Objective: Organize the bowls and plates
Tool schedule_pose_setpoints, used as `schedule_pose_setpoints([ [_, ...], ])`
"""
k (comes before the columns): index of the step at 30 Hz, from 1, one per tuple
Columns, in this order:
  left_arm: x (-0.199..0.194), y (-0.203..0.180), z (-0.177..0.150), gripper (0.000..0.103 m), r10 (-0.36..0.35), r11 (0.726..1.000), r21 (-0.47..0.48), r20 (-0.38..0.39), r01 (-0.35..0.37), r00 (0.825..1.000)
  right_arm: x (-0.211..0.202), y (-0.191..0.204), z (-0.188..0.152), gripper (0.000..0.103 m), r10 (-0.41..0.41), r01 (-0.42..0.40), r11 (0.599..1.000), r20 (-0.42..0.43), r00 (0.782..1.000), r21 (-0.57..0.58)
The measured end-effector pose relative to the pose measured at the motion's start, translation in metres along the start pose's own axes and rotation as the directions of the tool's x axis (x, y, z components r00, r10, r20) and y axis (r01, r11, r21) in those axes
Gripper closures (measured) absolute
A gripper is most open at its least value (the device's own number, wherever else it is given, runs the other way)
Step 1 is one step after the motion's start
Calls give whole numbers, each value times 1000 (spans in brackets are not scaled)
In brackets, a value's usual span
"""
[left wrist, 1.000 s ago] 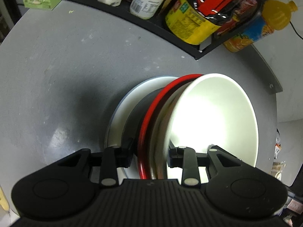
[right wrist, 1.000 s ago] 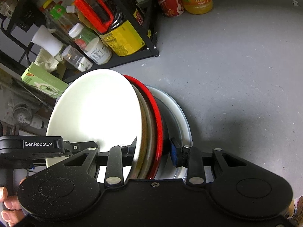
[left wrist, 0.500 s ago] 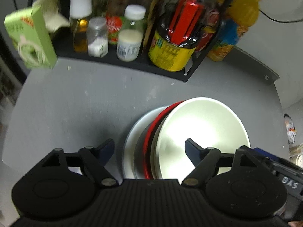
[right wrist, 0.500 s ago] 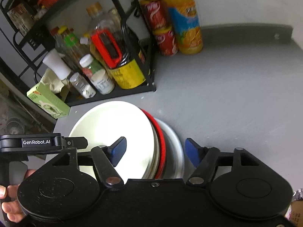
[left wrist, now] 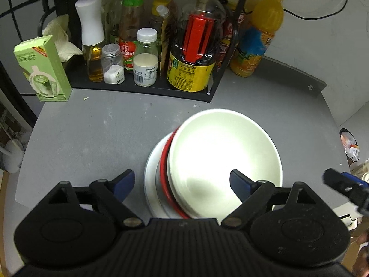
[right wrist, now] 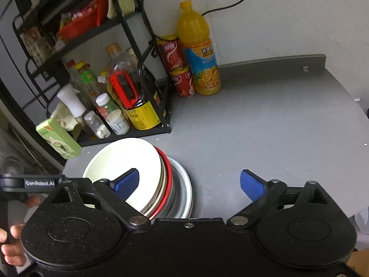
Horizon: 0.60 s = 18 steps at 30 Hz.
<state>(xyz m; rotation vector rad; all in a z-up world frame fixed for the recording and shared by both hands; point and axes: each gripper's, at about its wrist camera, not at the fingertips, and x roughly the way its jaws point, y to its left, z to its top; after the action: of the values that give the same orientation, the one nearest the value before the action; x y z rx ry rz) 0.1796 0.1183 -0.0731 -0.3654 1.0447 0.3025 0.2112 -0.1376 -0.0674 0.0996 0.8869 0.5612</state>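
Note:
A stack of dishes rests on the grey table [left wrist: 92, 133]: a white bowl [left wrist: 223, 152] on top, a red-rimmed bowl [left wrist: 164, 161] under it, and a white plate [left wrist: 150, 180] at the bottom. My left gripper [left wrist: 182, 183] hangs above the stack's near edge, its jaws opening and touching nothing. In the right wrist view the white bowl [right wrist: 124, 159], red rim [right wrist: 169, 177] and plate [right wrist: 185, 184] lie at lower left. My right gripper [right wrist: 189, 182] is also opening, its left fingertip [right wrist: 128, 182] over the bowl and nothing held.
A black rack [left wrist: 143, 90] of bottles and jars stands at the back, with a big oil bottle [left wrist: 196, 53]. An orange juice bottle [right wrist: 200, 53] and red cans [right wrist: 177, 69] stand beside it. A green carton [left wrist: 43, 69] is at the table's left edge. A hand [right wrist: 13, 242] holds the left gripper.
Both grippers were shut on the stack's rim from opposite sides. They have let go, spread wide, and lifted back and up. The stack now sits lower and farther off in both views.

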Motion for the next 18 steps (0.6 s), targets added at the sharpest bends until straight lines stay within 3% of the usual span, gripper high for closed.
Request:
schedule_pose_setpoints([
  [7, -41, -7, -38, 8, 25, 1000, -5, 30, -25, 999, -46, -15, -24, 0, -10, 10, 1000, 42, 999, 19],
  [11, -63, -16, -59, 6, 27, 999, 38, 54, -29, 998, -73, -18, -38, 0, -28, 26, 999, 81, 996, 31],
  [18, -94, -35, -95, 2, 0, 998, 60, 86, -5, 996, -116, -17, -62, 0, -49, 44, 998, 128, 991, 37],
])
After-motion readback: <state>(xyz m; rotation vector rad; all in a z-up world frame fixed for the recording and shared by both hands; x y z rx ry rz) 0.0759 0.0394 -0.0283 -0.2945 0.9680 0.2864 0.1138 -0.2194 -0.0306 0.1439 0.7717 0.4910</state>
